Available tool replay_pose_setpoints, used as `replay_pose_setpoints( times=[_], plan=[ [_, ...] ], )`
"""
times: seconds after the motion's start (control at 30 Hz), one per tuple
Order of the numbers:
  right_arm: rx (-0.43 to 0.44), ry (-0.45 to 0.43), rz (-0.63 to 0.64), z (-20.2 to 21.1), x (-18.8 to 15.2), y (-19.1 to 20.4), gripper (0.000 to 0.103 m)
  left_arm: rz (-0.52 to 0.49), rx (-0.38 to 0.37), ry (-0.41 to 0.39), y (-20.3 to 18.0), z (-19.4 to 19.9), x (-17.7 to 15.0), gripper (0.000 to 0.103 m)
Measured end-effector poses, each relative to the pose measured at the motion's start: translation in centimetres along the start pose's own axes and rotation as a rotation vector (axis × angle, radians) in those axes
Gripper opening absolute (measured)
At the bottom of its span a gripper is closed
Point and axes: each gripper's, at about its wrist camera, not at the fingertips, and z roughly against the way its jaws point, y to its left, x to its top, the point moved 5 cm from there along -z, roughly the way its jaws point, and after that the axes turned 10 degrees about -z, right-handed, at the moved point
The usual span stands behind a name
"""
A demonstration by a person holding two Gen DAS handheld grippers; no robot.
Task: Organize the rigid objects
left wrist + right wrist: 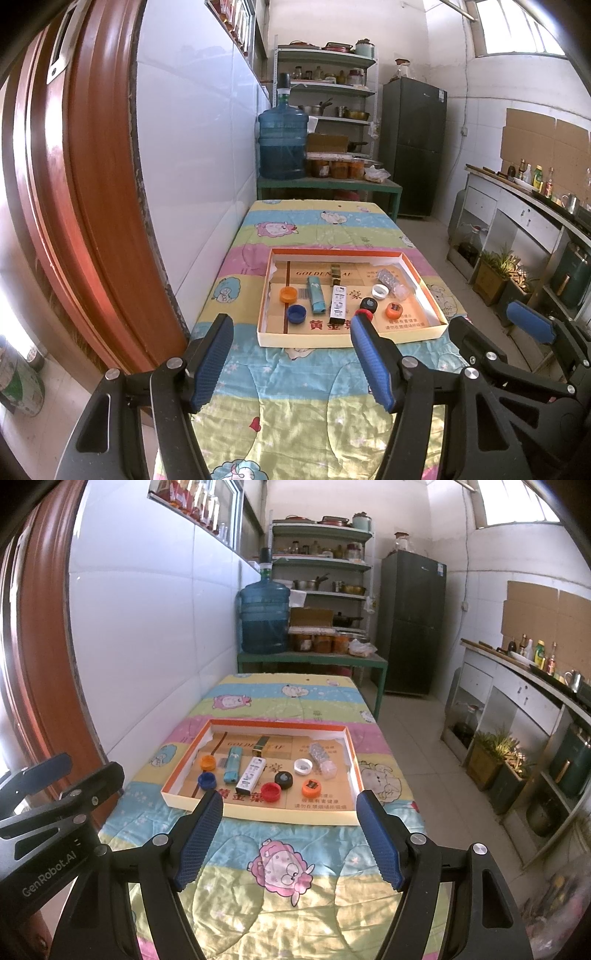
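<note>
Both grippers hung over the near end of the table, above a cartoon-print blanket, and neither touched anything. The left gripper had its blue-padded jaws spread wide with nothing between them; the right gripper stood the same way, wide apart and empty.

Just beyond them lay a shallow cardboard tray with an orange rim, flat on the blanket, and all the small things sat inside it. At its left side an orange cap lay just behind a blue cap. Beside them lay a light blue lighter, then a white lighter with dark print, both pointing roughly away from me. Behind the white one stood a small gold-and-dark box. Nearer the front edge sat a red cap, a black cap just beside it, and a second orange cap to the right. A white cap lay behind those, near a clear plastic bottle lying on its side.
</note>
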Motion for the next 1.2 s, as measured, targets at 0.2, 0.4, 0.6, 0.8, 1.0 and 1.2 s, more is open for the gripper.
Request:
replay_pose_setpoints(
  times=[0.2, 0.4, 0.6, 0.8, 1.0, 1.2],
  plan=[
    [0.0, 0.001, 0.0, 0.0, 0.03, 0.0, 0.076, -0.001, 0.0, 0.002, 0.09, -0.09, -0.14, 0.066],
    [0.0, 0.001, 0.0, 0.01, 0.04, 0.04, 0.076, 0.0, -0.001, 0.003, 0.11, -0.09, -0.12, 0.066],
    [0.001, 0.002, 0.001, 0.03, 0.07, 0.05, 0.076, 0.0, -0.001, 0.003, 0.12, -0.1, -0.07, 0.066],
    [0.0, 0.002, 0.001, 0.03, 0.13, 0.04, 0.076, 0.0, -0.001, 0.003, 0.12, -0.11, -0.03, 0.066],
    [0.0, 0.003, 0.001, 0.05, 0.16, 0.06, 0.076, 0.0, -0.001, 0.004, 0.12, -0.11, 0.03, 0.066],
    [0.0, 0.004, 0.002, 0.04, 0.21, 0.06, 0.076, 0.001, -0.001, 0.003, 0.16, -0.1, 0.04, 0.066]
  ],
)
